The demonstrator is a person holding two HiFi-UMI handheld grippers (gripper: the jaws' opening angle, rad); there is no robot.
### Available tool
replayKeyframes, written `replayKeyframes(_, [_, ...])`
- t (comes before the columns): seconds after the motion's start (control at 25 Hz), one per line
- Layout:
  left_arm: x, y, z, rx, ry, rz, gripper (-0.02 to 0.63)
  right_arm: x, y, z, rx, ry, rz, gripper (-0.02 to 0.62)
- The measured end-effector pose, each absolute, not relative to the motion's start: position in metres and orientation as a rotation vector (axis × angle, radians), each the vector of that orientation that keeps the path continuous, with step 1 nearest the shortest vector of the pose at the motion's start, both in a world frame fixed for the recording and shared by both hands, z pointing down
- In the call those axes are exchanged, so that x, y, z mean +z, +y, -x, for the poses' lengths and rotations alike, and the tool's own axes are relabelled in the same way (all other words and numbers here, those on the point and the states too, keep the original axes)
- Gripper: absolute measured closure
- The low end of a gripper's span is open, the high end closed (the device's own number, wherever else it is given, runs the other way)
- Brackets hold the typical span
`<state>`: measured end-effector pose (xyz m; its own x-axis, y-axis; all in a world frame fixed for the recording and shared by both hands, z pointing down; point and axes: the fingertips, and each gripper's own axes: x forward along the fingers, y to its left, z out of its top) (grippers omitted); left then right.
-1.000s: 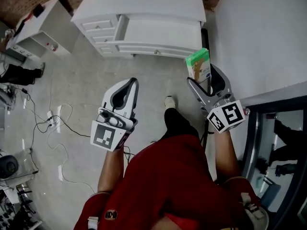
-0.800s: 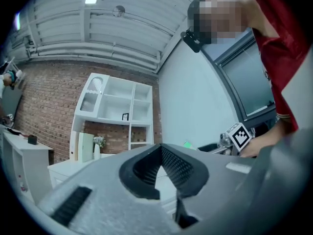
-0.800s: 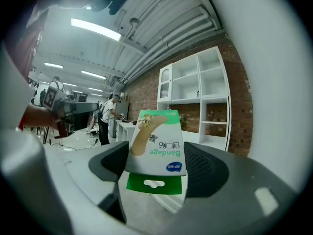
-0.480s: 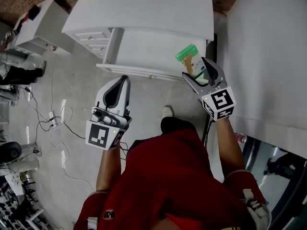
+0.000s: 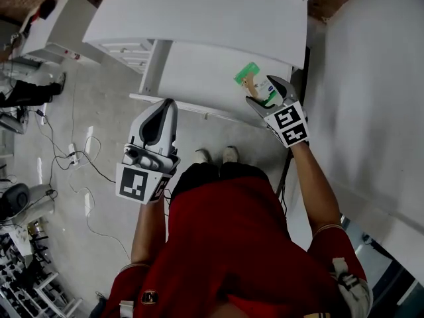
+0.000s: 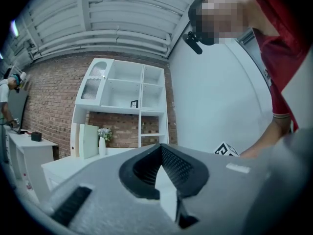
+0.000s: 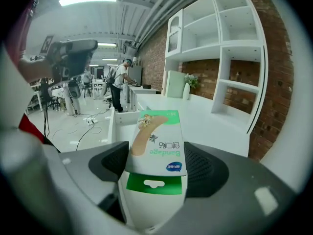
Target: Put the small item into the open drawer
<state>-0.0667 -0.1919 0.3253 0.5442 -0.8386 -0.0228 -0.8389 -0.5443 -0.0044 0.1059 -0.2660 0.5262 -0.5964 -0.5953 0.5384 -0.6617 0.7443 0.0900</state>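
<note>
The small item is a green and white bandage box [image 5: 251, 82] [image 7: 156, 148]. My right gripper [image 5: 262, 93] [image 7: 156, 173] is shut on the box and holds it over the right end of the open white drawer [image 5: 199, 71] [image 7: 116, 120]. That drawer is pulled out from a white cabinet [image 5: 199, 12]. My left gripper [image 5: 163, 108] [image 6: 168, 182] is shut with nothing in it. It hangs in front of the drawer's front panel, left of centre, and points at the cabinet.
Cables and a power strip [image 5: 71, 165] lie on the grey floor to the left. A white desk [image 5: 56, 28] stands at the upper left, and a white wall panel [image 5: 371, 78] runs along the right. The person's shoes [image 5: 213, 156] stand just before the drawer. Other people [image 7: 119, 88] work far off.
The person has stepped up to the cabinet. My right gripper carried the bandage box forward, from in front of the drawer to above its right end. The left gripper kept its pose.
</note>
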Motion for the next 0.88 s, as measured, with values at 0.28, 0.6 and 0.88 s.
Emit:
replayKeyframes(0.28, [0.324, -0.213, 0.069, -0.007, 1.485, 2.762, 0.606, 0.576, -0.288, -0.107, 0.24, -2.259, -0.86, 0.232])
replayKeyframes(0.6, [0.329, -0.232, 0.093, -0.05, 1.535, 2.75, 0.606, 0.641, -0.317, -0.096, 0.352, -2.127, -0.77, 0.233])
replayKeyframes(0.88, [0.339, -0.237, 0.121, -0.088, 1.582, 2.744, 0.606, 0.685, -0.323, -0.085, 0.452, -2.003, -0.719, 0.232])
